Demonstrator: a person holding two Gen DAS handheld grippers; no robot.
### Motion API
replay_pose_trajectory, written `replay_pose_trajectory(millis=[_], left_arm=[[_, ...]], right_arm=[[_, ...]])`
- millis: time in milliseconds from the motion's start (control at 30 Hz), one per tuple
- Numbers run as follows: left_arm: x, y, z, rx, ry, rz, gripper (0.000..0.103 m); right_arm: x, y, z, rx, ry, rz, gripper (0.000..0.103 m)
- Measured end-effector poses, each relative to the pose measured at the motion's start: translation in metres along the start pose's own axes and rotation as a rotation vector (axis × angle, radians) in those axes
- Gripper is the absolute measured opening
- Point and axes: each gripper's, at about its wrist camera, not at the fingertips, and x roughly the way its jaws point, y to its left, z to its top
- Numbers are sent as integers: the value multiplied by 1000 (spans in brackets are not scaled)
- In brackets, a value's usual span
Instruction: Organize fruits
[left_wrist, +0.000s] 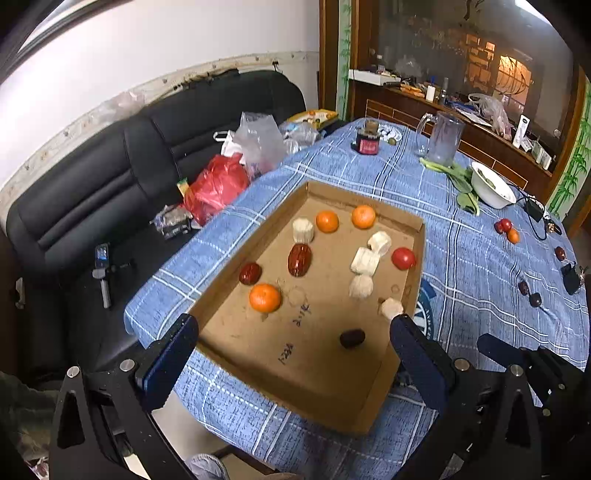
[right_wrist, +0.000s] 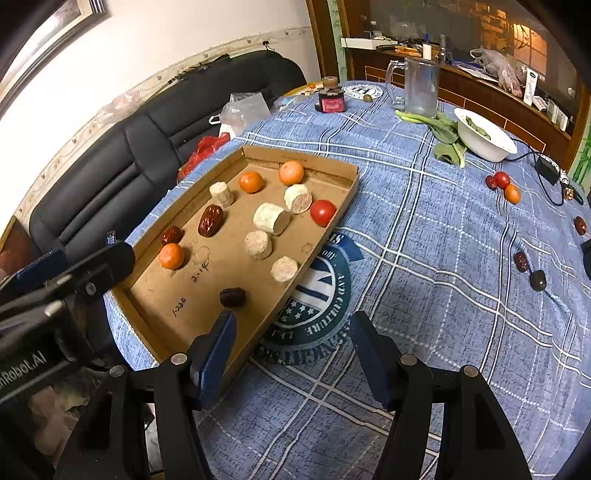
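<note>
A dining table (right_wrist: 424, 229) under a blue checked cloth fills the room's foreground, with a black sofa (left_wrist: 110, 177) along the wall at the left. Nearest the cameras, the left gripper (left_wrist: 295, 343) stands spread wide over the near end of a shallow cardboard tray (left_wrist: 255, 236), nothing between its fingers. The right gripper (right_wrist: 291, 332), half open and empty, straddles the tray's right-hand edge, one finger inside, the other over the cloth.

In the tray, a dark date (right_wrist: 232, 297) lies closest. Beyond it sit an orange (right_wrist: 172, 255), two reddish-brown dates (right_wrist: 210, 220) and several pale, stubby cylinders (right_wrist: 271, 218), what they are cannot be told. A red tomato (right_wrist: 322, 212) rests against the right wall, and two more oranges (right_wrist: 291, 172) sit near the far wall.

Off to the right, loose on the cloth, lie more dates (right_wrist: 521, 261), a dark round fruit (right_wrist: 538, 280) and a small cluster of red and orange fruit (right_wrist: 503, 184). Farther back, a white bowl (right_wrist: 484, 142) holds greens, just beside loose leafy stalks (right_wrist: 443, 134), a clear jug (right_wrist: 419, 86) and a small red-labelled jar (right_wrist: 331, 99). Plastic bags (left_wrist: 236, 158) crowd the sofa.
</note>
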Motion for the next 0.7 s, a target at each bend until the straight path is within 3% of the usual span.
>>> replay_pose_trajectory(millis=[267,700], left_arm=[[16,14,-7,-40,57,-59,103],[34,14,-9,-20,109,-22,103]], right_arm=[[11,12,-2,-16,26,-2,69],[28,16,0,-4,60,-13,69]])
